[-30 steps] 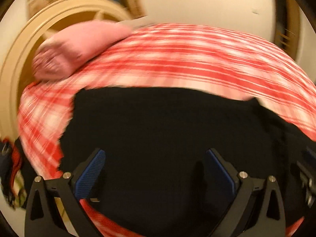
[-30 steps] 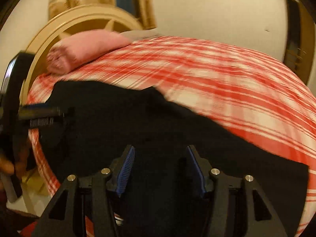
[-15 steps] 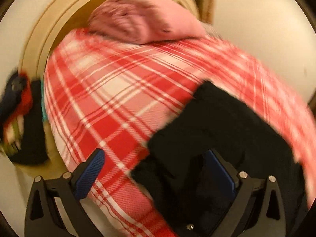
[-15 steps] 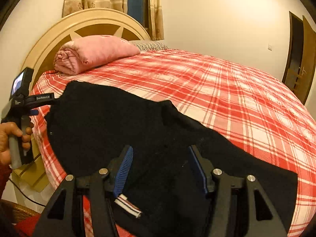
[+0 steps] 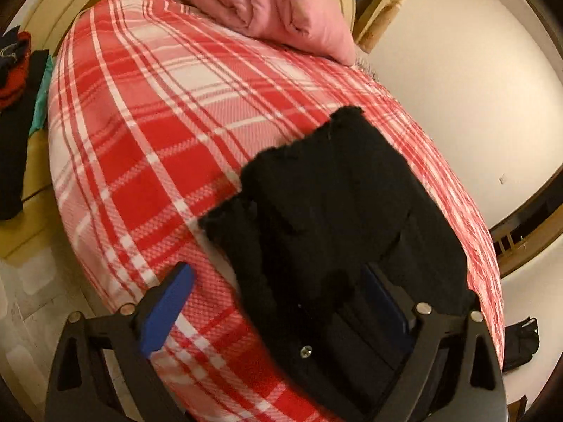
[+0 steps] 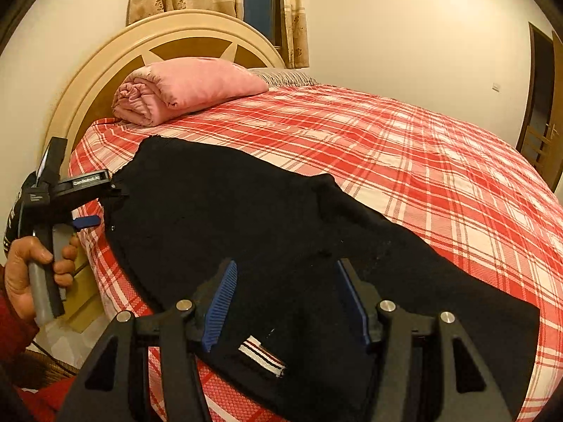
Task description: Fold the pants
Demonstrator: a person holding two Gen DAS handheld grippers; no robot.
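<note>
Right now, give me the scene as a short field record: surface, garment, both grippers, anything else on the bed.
surface: bed with red and white plaid cover
garment: black pants spread flat near the bed's front edge, striped tag showing
left gripper: jaws wide, have just been closing a little; pants edge lies between them, pads not pressing on it
right gripper: jaws part open over the pants, no cloth pinched
other: rolled pink blanket by the headboard
fold: not yet begun

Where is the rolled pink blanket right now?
The rolled pink blanket lies at the head of the red plaid bed, against the cream headboard, beyond the black pants.
</note>
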